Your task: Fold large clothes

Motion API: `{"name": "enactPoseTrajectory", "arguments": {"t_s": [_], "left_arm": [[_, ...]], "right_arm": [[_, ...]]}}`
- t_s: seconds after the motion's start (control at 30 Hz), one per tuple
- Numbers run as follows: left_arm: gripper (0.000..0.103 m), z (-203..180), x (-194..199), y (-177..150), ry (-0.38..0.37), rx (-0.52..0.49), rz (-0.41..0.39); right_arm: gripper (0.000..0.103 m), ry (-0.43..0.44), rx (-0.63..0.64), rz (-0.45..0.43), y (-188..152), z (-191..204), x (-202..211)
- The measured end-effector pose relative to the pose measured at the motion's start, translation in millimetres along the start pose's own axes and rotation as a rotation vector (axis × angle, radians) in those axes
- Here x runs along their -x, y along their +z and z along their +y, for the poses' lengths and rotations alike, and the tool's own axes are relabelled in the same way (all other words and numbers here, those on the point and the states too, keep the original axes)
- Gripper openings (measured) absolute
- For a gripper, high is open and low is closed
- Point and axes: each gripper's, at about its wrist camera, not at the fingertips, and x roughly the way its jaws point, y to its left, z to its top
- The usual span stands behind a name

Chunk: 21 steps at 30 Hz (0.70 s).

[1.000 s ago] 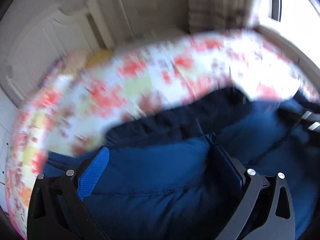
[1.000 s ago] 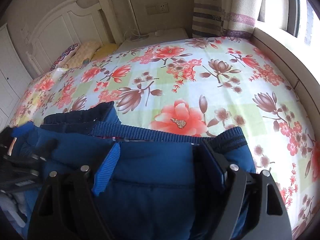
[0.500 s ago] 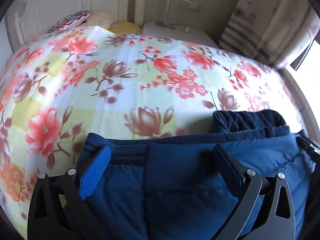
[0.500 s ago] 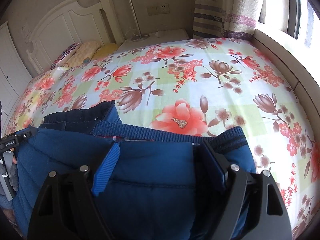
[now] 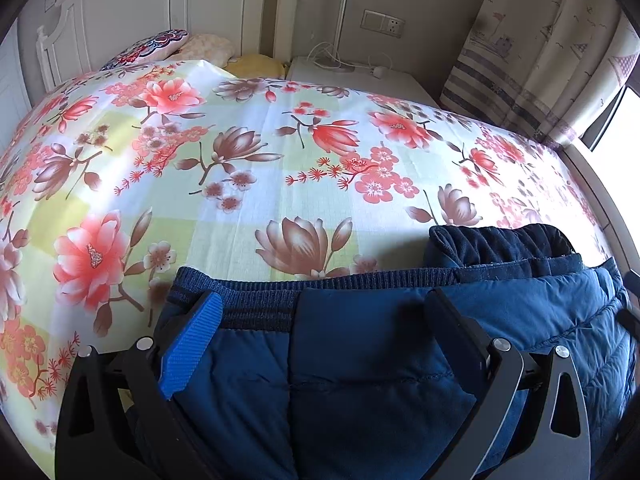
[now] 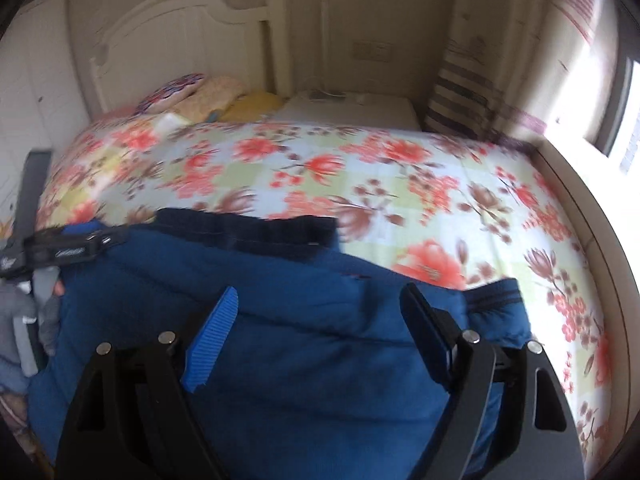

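Right gripper (image 6: 316, 320): jaws have just been opening and now stand wide apart. The jacket (image 6: 280, 340) bulges up between them, but neither pad presses on it; I read this as a release. Against the frame half a second back, the right view has pulled away and up from the cloth: more headboard (image 6: 168, 28) and wall show, and the picture is motion-blurred.

Left gripper (image 5: 320, 316): also spread wide, over the ribbed hem (image 5: 256, 296) of the jacket. The cloth lies between the jaws; whether the pads grip it I cannot tell. A second ago this view was a blur with the jacket swinging; it is now sharp and matches the half-second frame, so the left hand has settled.

Jacket: dark blue, quilted, lying in a thick doubled stack at the near edge of the bed (image 5: 240, 184), hem pointing toward the headboard, a darker lining fold (image 5: 500, 240) sticking out toward the window side.

Judgement: one fold has just been laid down and let go; the bundle is still bulky, so another fold or some smoothing probably remains.

Surface: floral sheet, flat, the rest of it bare. Pillows (image 5: 160, 44) at the head corner. Beyond the bed are a white nightstand (image 5: 360, 76) with a cable, a wall socket (image 5: 382, 24), a striped curtain (image 5: 540, 60), and a bright window on the right.
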Motion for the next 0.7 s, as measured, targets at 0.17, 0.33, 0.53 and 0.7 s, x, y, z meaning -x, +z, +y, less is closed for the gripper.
{"name": "enactPoseTrajectory", "arguments": {"t_s": [0.17, 0.33, 0.53, 0.7], "left_arm": [[0.098, 1.9, 0.0, 0.7, -0.01, 0.009, -0.006], [0.098, 0.6, 0.1, 0.7, -0.001, 0.004, -0.008], [0.098, 2.0, 1.1, -0.2, -0.005, 0.009, -0.01], [0.098, 1.4, 1.1, -0.5, 0.002, 0.005, -0.013]], "right_arm": [[0.095, -0.001, 0.235, 0.096, -15.3, 64.8, -36.2], [0.094, -0.014, 0.013, 0.073, -12.2, -6.0, -17.8], [0.095, -0.088, -0.343, 0.079, -40.4, -124.7, -20.3], [0.096, -0.096, -0.319, 0.089, -40.6, -120.7, -30.4]]}}
